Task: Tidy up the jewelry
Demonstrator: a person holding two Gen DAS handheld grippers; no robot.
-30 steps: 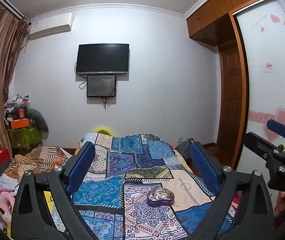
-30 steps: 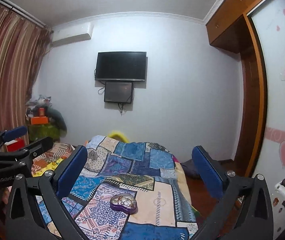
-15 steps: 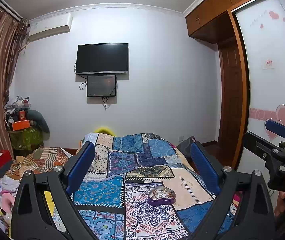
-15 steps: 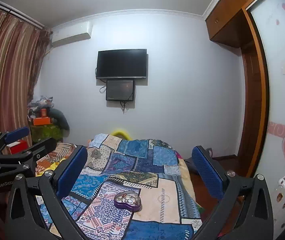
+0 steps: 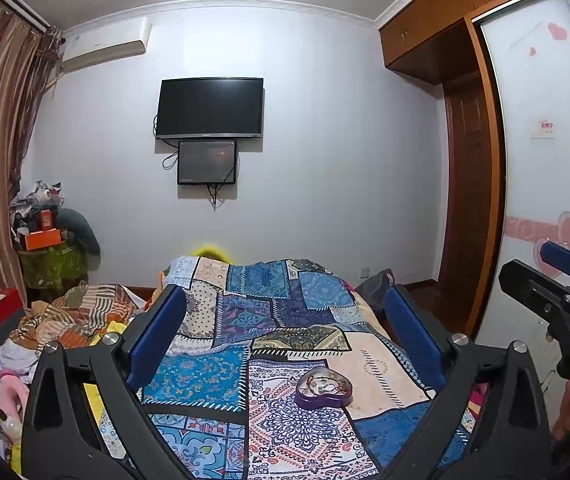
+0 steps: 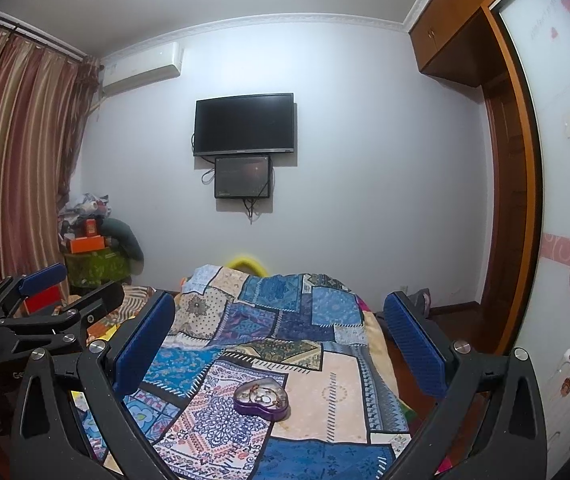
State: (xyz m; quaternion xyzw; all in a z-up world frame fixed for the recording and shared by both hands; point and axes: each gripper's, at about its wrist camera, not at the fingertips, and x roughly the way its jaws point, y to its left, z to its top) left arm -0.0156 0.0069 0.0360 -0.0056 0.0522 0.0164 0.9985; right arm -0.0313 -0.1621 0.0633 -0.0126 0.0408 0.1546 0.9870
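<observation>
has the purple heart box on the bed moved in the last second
Cannot tell. The purple heart box sits on the same pink-patterned quilt patch as before; its slight shift in both views looks like camera motion.

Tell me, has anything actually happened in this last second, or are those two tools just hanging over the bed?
Very little. Both views tipped slightly, so the left tool and right tool shifted a touch; the heart-shaped box sits a bit higher in the right tool's view. Nothing was taken hold of or let go. Both tools stay wide open and empty, and the box stays put on the patchwork quilt, untouched.
</observation>
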